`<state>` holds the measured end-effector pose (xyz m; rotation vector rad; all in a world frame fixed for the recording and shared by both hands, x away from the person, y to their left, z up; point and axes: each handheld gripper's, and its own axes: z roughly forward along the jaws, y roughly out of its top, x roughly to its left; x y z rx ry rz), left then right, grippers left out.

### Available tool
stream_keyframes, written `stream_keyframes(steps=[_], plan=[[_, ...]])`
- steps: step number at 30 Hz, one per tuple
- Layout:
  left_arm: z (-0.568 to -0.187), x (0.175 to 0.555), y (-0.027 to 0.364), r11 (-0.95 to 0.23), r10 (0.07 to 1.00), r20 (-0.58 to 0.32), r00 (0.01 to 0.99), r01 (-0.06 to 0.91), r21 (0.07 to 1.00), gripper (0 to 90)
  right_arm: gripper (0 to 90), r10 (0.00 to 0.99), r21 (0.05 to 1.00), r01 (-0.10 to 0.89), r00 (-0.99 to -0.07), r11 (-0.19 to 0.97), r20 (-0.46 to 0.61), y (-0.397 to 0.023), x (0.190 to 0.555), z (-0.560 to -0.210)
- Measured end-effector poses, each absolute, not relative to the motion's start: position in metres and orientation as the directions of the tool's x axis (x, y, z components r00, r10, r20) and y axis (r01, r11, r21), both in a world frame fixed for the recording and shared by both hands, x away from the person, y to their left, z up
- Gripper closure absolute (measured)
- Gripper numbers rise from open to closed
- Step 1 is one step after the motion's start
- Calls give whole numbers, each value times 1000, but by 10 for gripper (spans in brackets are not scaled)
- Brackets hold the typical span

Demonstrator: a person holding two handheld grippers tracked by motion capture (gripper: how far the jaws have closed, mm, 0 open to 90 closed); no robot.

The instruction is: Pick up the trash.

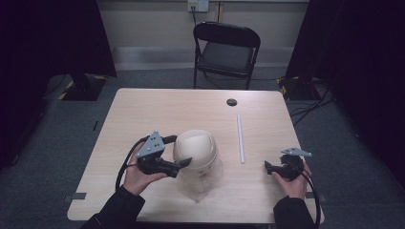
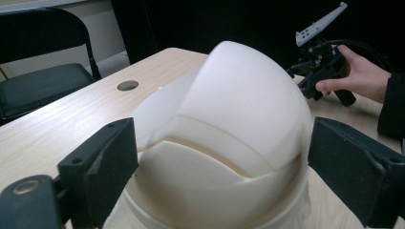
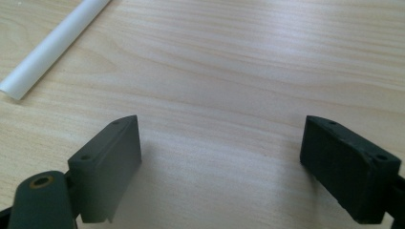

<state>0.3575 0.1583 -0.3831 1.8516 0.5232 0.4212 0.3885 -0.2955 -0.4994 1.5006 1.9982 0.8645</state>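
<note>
Well, no readable writing; left hand-held gripper (image 1: 180,151) wide astride cream domed lid (image 1: 195,148), right hand-held gripper (image 1: 268,166) wide, holding nothing.

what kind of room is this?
Likely a lab or recording studio: black curtains at both sides, a lone light wooden table on grey carpet, a black folding chair, and cables on the floor.

Both grippers, the left gripper (image 1: 180,151) and the right gripper (image 1: 267,165), are black, each topped by a grey three-cornered plate dotted with small holes. Blocky black jaws carry sunken screw holes. Black cables trail back past dark sleeves (image 1: 116,210).
</note>
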Motion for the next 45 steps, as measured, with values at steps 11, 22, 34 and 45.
stream_keyframes(steps=[11, 22, 34, 45], plan=[[-376, 362, 161, -228, 522, -10, 853, 150, 962, 154, 129, 962, 736, 649, -273, 194, -12, -295, 388, -499], [-383, 364, 149, -272, 513, 13, 859, 148, 951, 75, 129, 962, 735, 650, -274, 194, -12, -296, 388, -499], [-374, 368, 153, -215, 485, -46, 873, 170, 962, 148, 129, 962, 736, 649, -273, 194, -12, -295, 388, -499], [-368, 380, 162, -176, 545, -44, 837, 166, 970, 174, 129, 962, 736, 649, -273, 194, -13, -295, 388, -499]])
